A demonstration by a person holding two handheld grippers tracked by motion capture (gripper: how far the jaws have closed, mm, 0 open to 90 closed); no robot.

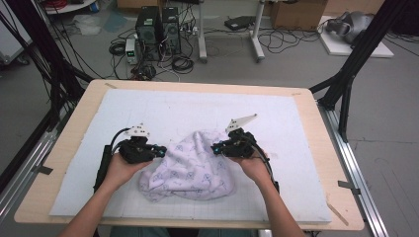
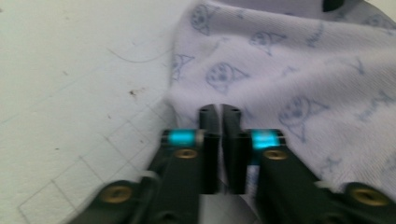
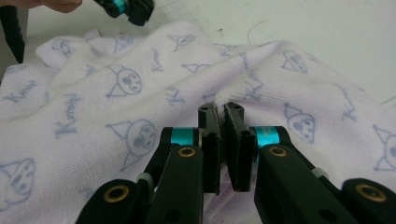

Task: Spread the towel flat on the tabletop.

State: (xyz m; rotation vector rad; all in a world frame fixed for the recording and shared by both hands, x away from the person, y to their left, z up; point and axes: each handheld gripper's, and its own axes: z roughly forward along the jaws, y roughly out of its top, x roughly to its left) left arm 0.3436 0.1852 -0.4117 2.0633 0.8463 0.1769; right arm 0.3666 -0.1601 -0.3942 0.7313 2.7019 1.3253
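A crumpled white cloth printed with pale blue cartoon faces and lettering (image 1: 190, 168) lies heaped on the white gridded mat (image 1: 296, 148) that covers the light wooden table (image 1: 74, 128), at the near middle of the mat between the person's two hands.

The left gripper (image 1: 159, 151) sits at the left edge of the heap, held by the left hand (image 1: 121, 170). In the left gripper view its black jaws are drawn close together with only a thin slit between them, and the cloth's edge (image 2: 280, 84) lies right at their tips; the picture is blurred, so it seems a fold is pinched there, but I cannot tell for certain.

The right gripper (image 1: 216, 147) rests at the upper right part of the heap, held by the right hand (image 1: 254, 168). In the right gripper view (image 3: 221, 108) its jaws are clenched on a raised ridge of the cloth (image 3: 116, 126), with fabric also showing beneath them. The left gripper (image 3: 128, 7) appears at the far top left of that view, beyond the cloth.

On the grey floor past the far side of the table stand two black computer towers (image 1: 158, 29) among loose cables.
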